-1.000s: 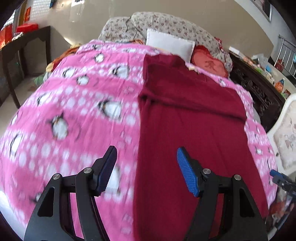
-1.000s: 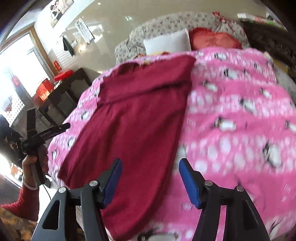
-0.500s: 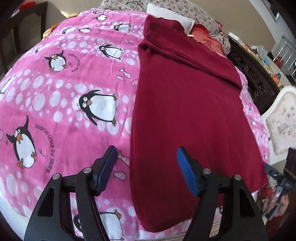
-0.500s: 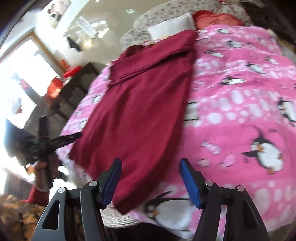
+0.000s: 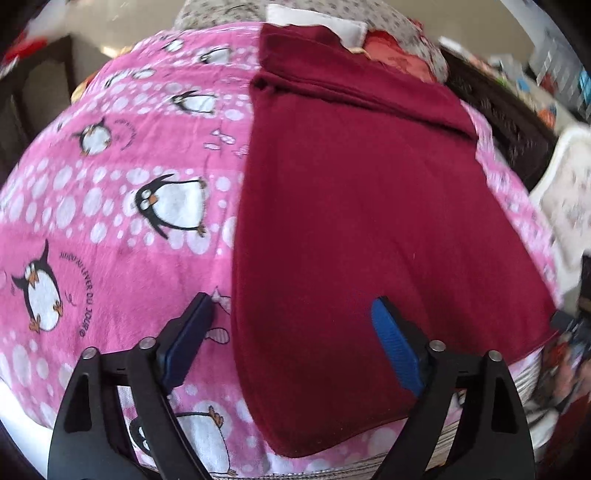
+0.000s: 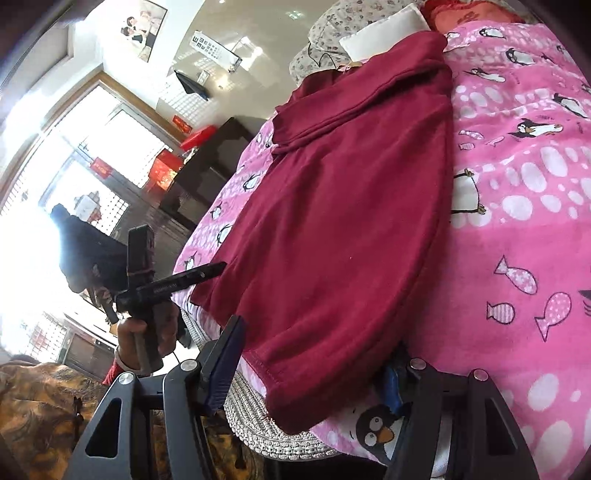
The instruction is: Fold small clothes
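A dark red garment (image 5: 351, 206) lies flat lengthwise on a pink penguin-print blanket (image 5: 110, 192), with a folded band across its far end. My left gripper (image 5: 291, 339) is open, low over the garment's near left corner, its fingers straddling the left edge. In the right wrist view the same garment (image 6: 343, 206) runs away from me. My right gripper (image 6: 314, 365) is open at the near hem, straddling the right corner, with its right finger partly hidden under the cloth. The left gripper also shows in the right wrist view (image 6: 173, 284), held in a hand beside the bed.
The blanket (image 6: 524, 221) covers a bed whose grey woven edge (image 6: 258, 432) is just below the hem. A white pillow (image 5: 314, 20) and floral cushions lie at the far end. A dark wooden table (image 6: 207, 173) stands beyond the bed; a white chair (image 5: 565, 192) sits at right.
Both grippers have come down and closer to the garment's near hem. The hem corners now lie between the open fingers. The garment has not moved.
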Tool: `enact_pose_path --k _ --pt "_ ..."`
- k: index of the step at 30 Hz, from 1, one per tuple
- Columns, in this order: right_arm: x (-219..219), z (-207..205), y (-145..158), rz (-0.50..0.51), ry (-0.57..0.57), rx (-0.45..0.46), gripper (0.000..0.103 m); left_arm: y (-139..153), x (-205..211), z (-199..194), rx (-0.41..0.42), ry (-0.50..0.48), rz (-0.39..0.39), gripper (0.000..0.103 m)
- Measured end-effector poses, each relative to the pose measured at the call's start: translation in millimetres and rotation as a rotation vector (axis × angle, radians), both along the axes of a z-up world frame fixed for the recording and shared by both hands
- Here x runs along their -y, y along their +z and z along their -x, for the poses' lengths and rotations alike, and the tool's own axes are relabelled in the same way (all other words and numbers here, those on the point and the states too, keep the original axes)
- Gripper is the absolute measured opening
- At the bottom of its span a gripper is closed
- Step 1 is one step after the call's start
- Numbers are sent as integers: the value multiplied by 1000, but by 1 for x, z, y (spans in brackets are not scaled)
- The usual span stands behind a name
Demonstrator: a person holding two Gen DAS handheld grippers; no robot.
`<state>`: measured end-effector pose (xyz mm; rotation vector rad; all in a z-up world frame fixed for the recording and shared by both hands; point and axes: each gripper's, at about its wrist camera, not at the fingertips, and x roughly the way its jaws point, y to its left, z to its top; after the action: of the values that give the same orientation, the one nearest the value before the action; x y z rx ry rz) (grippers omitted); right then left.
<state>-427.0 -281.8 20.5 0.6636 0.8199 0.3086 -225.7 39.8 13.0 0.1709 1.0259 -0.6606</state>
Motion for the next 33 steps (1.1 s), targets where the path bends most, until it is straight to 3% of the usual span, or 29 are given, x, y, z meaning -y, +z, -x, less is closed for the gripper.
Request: enact_pose_path --k 5,8,9,13,16,18,21,23,29,33 --pt "-3 0 0 10 -5 6 62 -4 6 4 20 25 -20 95" --pt "-4 -1 -1 29 -2 5 44 -3 8 4 15 3 6 90" --pt "-3 -1 -2 29 -6 2 36 -2 7 4 17 -3 18 79" --pt "1 -1 -7 -16 -14 14 27 1 1 3 21 8 38 34" --pt "6 -1 -6 -105 -16 51 22 4 -6 -1 -22 12 77 16" --pt "9 -4 -3 -150 -8 76 20 8 -9 -8 -68 -3 108 10" --pt "12 -14 8 -169 8 112 19 18 -10 -23 -153 -31 189 8" --pt "15 -25 23 -153 23 140 19 29 -7 -31 -157 -42 215 8" --pt "41 -81 86 -102 25 280 19 96 15 -81 -91 -72 317 7" --pt "82 -150 117 -82 -45 343 18 138 51 -136 -8 -71 339 8"
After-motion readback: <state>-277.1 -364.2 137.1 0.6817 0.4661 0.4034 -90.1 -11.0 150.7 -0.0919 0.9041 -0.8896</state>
